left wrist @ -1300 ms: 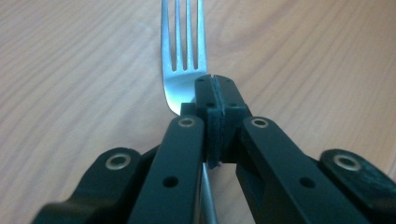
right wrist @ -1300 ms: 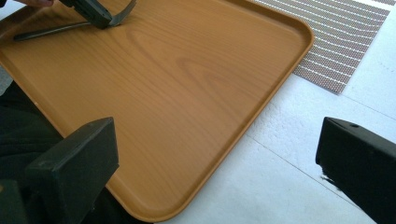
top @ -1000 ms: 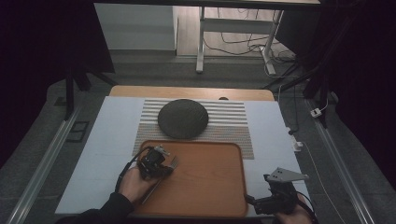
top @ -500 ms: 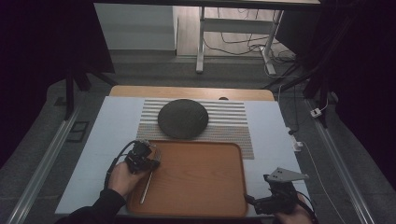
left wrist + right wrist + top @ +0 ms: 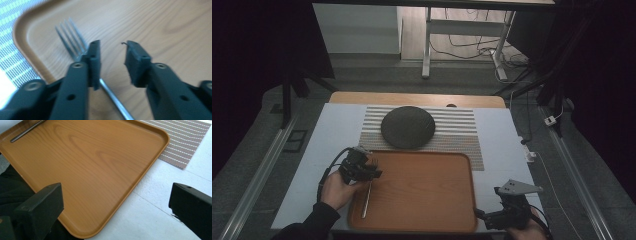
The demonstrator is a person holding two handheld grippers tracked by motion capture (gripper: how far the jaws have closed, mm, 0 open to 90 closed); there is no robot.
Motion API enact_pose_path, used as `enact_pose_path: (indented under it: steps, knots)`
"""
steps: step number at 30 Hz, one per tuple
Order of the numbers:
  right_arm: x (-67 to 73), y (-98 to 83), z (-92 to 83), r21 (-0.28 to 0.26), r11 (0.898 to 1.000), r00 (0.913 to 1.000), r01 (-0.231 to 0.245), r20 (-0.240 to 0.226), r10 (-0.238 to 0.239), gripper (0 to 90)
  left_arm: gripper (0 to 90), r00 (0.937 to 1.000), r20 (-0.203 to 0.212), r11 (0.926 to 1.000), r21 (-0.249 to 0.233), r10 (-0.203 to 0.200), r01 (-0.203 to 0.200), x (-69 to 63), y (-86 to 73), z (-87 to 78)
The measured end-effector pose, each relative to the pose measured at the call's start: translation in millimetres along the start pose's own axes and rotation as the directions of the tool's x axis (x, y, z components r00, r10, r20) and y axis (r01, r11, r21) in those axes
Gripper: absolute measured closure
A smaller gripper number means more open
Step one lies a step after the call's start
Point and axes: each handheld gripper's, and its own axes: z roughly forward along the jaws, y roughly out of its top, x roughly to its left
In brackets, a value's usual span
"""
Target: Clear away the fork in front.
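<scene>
We see a fork (image 5: 367,197) lying flat on the wooden tray (image 5: 427,200), along its left side, tines toward the far edge. The left tool (image 5: 371,170) hovers over the fork's neck with its jaws parted by a moderate gap; in the left gripper view the fork (image 5: 72,41) passes beneath one jaw, and we cannot tell whether that jaw touches the metal. The tool grips nothing.

We judge the step in hand to be either a pickup or a release of the fork. For a clean pickup, we would centre the jaws across the thin handle just behind the tines, lower them until both pads flank the metal, then close squarely so the fork does not twist or skid on the smooth wood.

The right tool (image 5: 507,216) waits at the near right corner of the bench (image 5: 507,150), jaws wide apart and empty. A dark round plate (image 5: 407,127) sits on a striped placemat (image 5: 457,130) beyond the tray.
</scene>
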Motion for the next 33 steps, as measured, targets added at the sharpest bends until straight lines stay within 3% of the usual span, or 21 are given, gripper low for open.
enact_pose_path:
  steps: [6,12,15,23,28,33]
  knots:
    - [0.2,0.1,0.0,0.000,1.000,1.0000,0.002,0.000,-0.002,0.0,38.7,0.9992,0.028,0.9972,-0.069,0.030,-0.028,-6.4,-6.2,-20.6]
    - [0.7,0.0,-0.2,-0.003,1.000,1.0000,0.006,0.001,-0.006,0.0,25.3,0.9990,0.032,0.9960,-0.085,0.032,-0.029,-11.9,-19.3,-36.3]
    - [0.5,0.0,-0.3,-0.003,1.000,1.0000,0.005,-0.001,-0.005,0.0,19.8,0.9981,0.054,0.9944,-0.103,0.031,-0.025,-14.3,-27.4,-46.0]
    - [0.6,0.1,0.0,0.002,1.000,1.0000,0.005,0.001,-0.005,0.0,9.6,0.9950,0.098,0.9810,-0.190,-0.018,0.037,-19.5,-67.9,-79.5]
    - [1.0,0.3,0.3,0.004,1.000,1.0000,0.007,0.002,-0.007,0.0,3.0,0.9964,0.077,0.9691,-0.241,-0.036,0.054,-17.9,-92.9,-95.2]
    - [1.1,0.4,0.4,0.003,1.000,1.0000,0.007,0.002,-0.007,0.0,0.9,0.9947,0.078,0.9645,-0.250,-0.067,0.084,-15.4,-111.8,-101.9]
